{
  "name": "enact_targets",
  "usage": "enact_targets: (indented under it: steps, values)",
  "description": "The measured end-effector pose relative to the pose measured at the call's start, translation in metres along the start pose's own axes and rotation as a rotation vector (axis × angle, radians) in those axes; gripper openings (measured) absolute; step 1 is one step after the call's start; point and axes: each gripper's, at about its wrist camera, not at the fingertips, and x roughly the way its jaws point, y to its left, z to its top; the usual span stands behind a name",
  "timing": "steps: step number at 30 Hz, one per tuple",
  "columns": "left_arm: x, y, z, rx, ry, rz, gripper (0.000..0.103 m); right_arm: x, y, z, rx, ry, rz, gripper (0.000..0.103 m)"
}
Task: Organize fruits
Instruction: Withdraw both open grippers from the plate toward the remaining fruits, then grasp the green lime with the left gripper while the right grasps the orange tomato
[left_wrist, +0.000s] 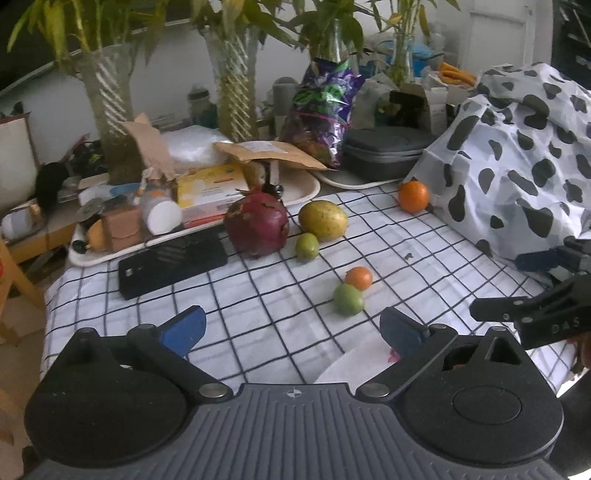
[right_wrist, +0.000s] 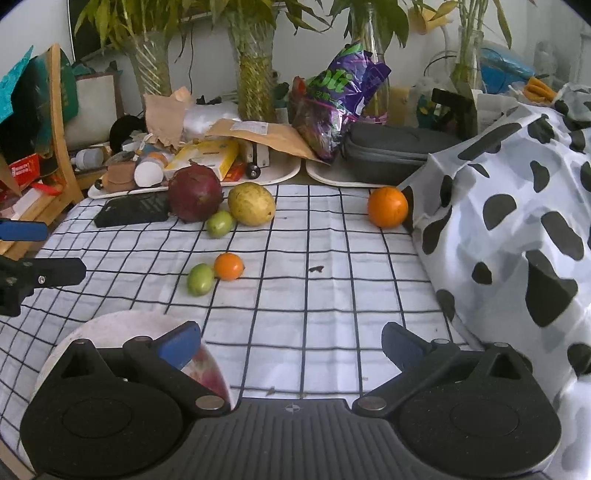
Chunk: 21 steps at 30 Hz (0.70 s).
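Checked cloth; white plate empty, fruits outside.

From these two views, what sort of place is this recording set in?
Likely a lived-in home: a table under a checked tablecloth, cluttered with bamboo in glass vases, a snack bag and household boxes.

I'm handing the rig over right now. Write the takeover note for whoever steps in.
Left gripper: open, empty, above the cloth's near edge.
Right gripper: open, empty, beside the plate.
On the cloth: dragon fruit, mango and a green fruit clustered at the back; second green fruit touching a small orange mid-cloth; big orange alone by the spotted fabric.
Done: no fruit on the plate.
Left: all six.
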Motion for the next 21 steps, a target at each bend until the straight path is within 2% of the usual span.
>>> enact_targets:
  steps: [8,9,10,14,15,16,18,21]
  values:
    - [0.040,0.000,0.006,0.016,0.071,-0.118,0.101,0.025,-0.004,0.019,-0.015,0.016,-0.011,0.103]
    - [0.046,0.000,0.007,0.014,0.079,-0.138,0.096,0.028,-0.004,0.022,-0.016,0.017,-0.012,0.103]
    - [0.050,0.000,0.008,0.015,0.085,-0.154,0.086,0.030,-0.005,0.024,-0.016,0.017,-0.014,0.103]
    - [0.074,-0.006,0.010,0.048,0.141,-0.191,0.082,0.042,-0.008,0.033,-0.015,0.024,-0.014,0.103]
    - [0.079,-0.007,0.011,0.053,0.150,-0.201,0.076,0.044,-0.010,0.035,-0.011,0.026,-0.012,0.103]
    - [0.084,-0.009,0.012,0.057,0.160,-0.217,0.065,0.048,-0.011,0.037,-0.005,0.031,-0.008,0.103]
    - [0.093,-0.010,0.014,0.056,0.186,-0.238,0.055,0.052,-0.014,0.041,0.008,0.039,-0.002,0.103]
    - [0.105,-0.012,0.017,0.043,0.203,-0.264,0.054,0.059,-0.018,0.045,0.023,0.044,0.005,0.103]
